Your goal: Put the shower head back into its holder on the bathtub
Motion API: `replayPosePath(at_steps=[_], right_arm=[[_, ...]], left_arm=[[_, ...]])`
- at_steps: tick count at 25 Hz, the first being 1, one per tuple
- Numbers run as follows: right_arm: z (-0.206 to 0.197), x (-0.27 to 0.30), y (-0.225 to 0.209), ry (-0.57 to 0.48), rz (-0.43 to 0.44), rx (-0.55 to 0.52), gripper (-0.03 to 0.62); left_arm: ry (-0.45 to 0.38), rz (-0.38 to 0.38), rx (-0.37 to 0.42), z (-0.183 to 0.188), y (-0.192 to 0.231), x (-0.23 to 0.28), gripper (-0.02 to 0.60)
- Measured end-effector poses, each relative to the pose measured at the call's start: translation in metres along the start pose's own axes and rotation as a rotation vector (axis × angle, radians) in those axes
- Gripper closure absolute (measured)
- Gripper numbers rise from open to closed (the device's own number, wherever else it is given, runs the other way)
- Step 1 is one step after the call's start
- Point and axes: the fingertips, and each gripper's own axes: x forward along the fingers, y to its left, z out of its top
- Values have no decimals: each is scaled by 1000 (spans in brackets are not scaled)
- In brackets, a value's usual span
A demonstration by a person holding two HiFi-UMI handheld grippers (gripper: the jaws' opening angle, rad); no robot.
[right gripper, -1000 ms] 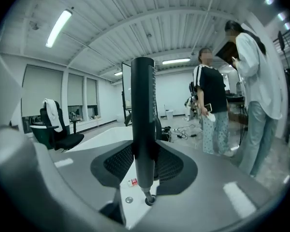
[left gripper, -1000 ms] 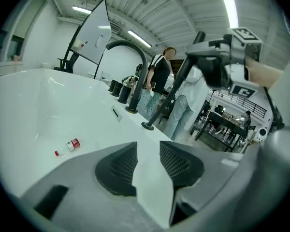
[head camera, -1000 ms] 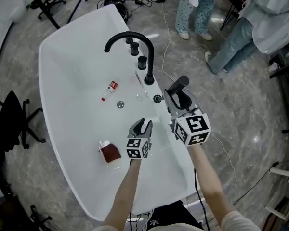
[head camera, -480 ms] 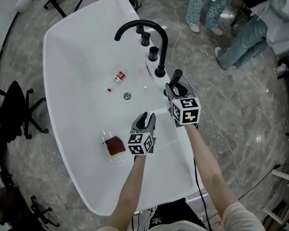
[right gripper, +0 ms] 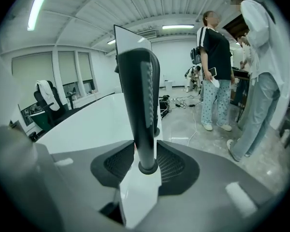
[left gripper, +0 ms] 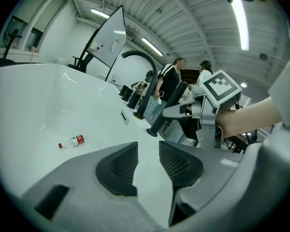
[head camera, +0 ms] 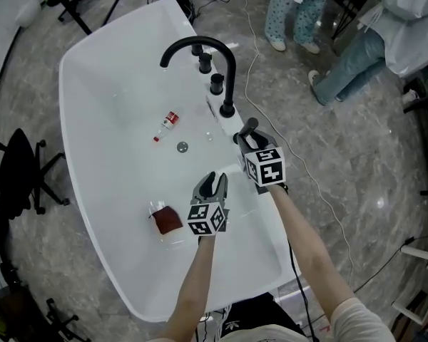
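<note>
Shower head (right gripper: 137, 95) clamped between right tongs (right gripper: 145, 154), at bathtub (head camera: 93, 120) rim, left tongs (left gripper: 147, 154) apart, empty

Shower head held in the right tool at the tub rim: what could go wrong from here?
The right tool grips the shower head low, with most of its length above, so it may tilt in the pads.
Its lower end is near the bathtub rim, but no view shows the holder, so it might land beside it.
The faucet stands close and could get knocked.
</note>
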Motion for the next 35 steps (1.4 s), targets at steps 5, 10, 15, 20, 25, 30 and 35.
replayPosePath(at_steps=[5, 10, 15, 20, 25, 30, 35], right_arm=[[32, -51, 10, -87, 6, 105, 454], [103, -151, 28, -281, 26, 136, 557], [166, -274, 78, -460, 85, 53, 591], [166, -414, 133, -576, 121, -63, 591], [112, -496, 174, -617, 160, -144, 591], [75, -532, 191, -625, 206, -73, 591], [86, -555, 200, -671, 252, -93, 591]], left_arm=[[-132, 20, 20, 72, -17, -31, 446], [-295, -46, 174, 169, -87, -87, 446], [-378, -66, 259, 218, -159, -149, 581], [-454, -102, 252, 231, -239, -238, 581], [-477, -134, 352, 220, -297, -304, 581], [-462, -138, 475, 194, -325, -350, 581], [-518, -91, 517, 195, -332, -382, 580]])
